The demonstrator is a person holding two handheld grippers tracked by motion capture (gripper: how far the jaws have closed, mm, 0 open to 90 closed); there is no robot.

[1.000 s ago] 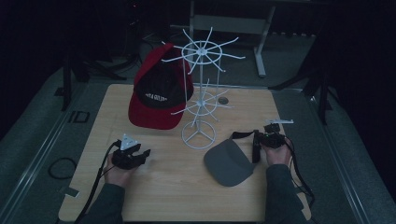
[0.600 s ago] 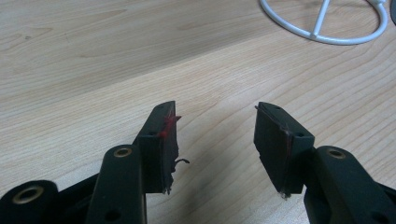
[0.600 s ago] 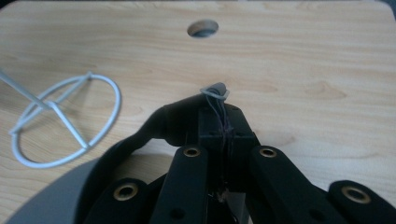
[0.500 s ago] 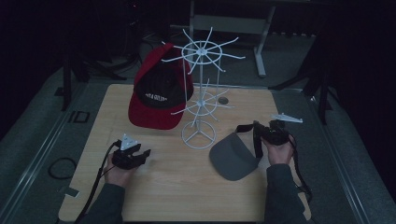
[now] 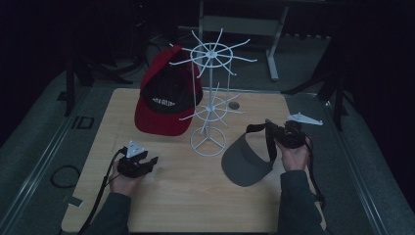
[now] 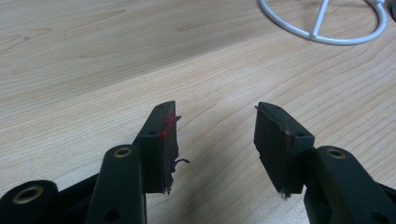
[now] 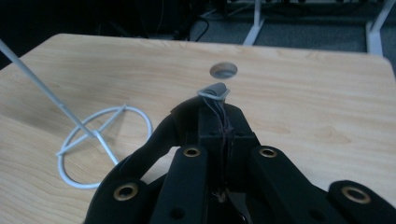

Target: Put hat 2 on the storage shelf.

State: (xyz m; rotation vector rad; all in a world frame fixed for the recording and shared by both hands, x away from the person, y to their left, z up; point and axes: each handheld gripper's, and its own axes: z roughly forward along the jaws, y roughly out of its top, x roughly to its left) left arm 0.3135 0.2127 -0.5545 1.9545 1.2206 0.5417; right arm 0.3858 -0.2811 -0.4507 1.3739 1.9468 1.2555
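Note:
A grey visor [image 5: 246, 160] hangs by its black strap [image 5: 268, 139] from my right gripper [image 5: 275, 133], right of the white wire rack [image 5: 211, 98]. In the right gripper view the jaws are shut on the strap, whose grey end [image 7: 214, 90] pokes out above the gripper [image 7: 219, 101]. A red and black cap [image 5: 165, 100] hangs on the rack's left side. My left gripper [image 5: 149, 162] rests low on the table at the front left. Seen in the left gripper view, the left gripper [image 6: 215, 127] is open over bare wood, nothing between its pads.
The rack's ring base [image 5: 208, 145] stands mid-table, also the ring base [image 6: 327, 29] ahead of the left jaws and the ring base [image 7: 103, 145] left of the right jaws. A round hole [image 5: 234, 105] lies behind the rack. The wooden table [image 5: 195, 200] ends near the forearms.
My right gripper has risen and drawn slightly away from the person, lifting the visor's strap end with it. The left gripper has stayed still.

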